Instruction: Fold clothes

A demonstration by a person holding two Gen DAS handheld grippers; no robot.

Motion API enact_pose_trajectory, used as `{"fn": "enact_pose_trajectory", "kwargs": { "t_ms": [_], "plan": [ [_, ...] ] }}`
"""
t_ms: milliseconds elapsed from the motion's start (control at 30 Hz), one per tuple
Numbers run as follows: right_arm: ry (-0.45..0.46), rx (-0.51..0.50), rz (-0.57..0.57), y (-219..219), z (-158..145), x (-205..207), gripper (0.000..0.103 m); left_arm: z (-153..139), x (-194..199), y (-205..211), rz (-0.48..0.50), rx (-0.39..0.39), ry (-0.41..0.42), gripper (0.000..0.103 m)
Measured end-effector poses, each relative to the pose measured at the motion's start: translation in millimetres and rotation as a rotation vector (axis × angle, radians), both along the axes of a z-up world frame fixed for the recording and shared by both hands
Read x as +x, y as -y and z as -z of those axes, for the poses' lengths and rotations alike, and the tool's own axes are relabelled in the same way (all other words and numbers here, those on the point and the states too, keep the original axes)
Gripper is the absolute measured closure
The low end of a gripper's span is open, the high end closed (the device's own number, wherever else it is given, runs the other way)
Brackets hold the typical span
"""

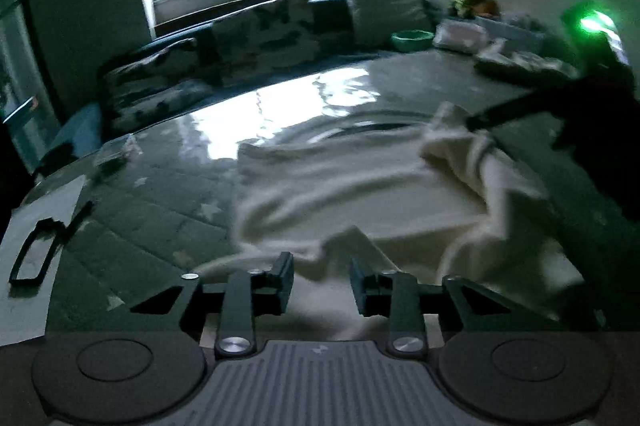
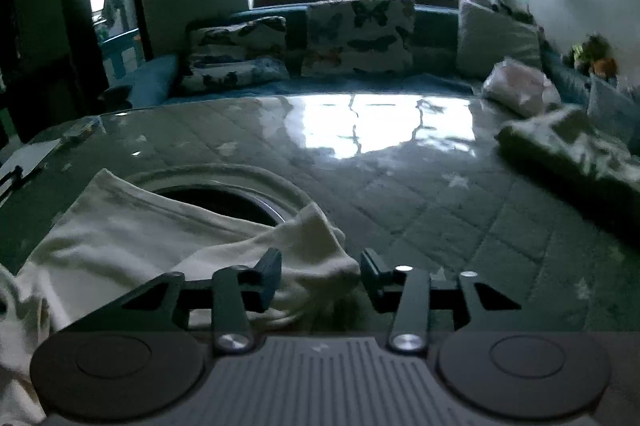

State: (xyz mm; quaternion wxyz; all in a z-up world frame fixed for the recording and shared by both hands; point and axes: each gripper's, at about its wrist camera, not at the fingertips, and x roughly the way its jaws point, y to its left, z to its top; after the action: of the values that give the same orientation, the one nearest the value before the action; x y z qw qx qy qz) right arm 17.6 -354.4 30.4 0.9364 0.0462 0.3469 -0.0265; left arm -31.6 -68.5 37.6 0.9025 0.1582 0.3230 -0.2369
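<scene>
Rumpled cream cotton shirt [image 1: 360, 186] lay on grey quilted star-print table cover [image 2: 440, 210], left gripper [image 1: 320, 280] and right gripper [image 2: 320, 276] both spread apart, holding nothing

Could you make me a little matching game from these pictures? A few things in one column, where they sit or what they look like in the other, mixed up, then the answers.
Things
1. cream garment
2. green bowl
3. butterfly cushions
4. left gripper

Descriptions
A. leaning against the sofa back under the window
B. open, poised at the near edge of the cloth
C. spread rumpled on the quilted table cover
D. at the far side of the table, by a pale cushion

Pairs: 1-C, 2-D, 3-A, 4-B
</scene>
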Motion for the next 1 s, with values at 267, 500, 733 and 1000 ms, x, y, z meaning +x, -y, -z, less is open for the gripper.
{"fn": "enact_pose_trajectory", "kwargs": {
  "t_ms": [267,500,733,1000],
  "plan": [
    [-0.004,-0.007,0.033,3,17,3,0.075,13,-6,2,0.016,0.011,-0.021,0.069],
    [0.068,-0.033,0.001,2,-9,-13,0.092,12,-13,-1,0.028,0.012,-0.001,0.066],
    [0.162,-0.115,0.015,28,-64,-67,0.092,10,-19,4,0.073,0.001,0.018,0.066],
    [0.163,-0.238,0.109,70,-85,-137,0.092,21,-22,25,0.163,0.048,0.006,0.066]
  ]
}}
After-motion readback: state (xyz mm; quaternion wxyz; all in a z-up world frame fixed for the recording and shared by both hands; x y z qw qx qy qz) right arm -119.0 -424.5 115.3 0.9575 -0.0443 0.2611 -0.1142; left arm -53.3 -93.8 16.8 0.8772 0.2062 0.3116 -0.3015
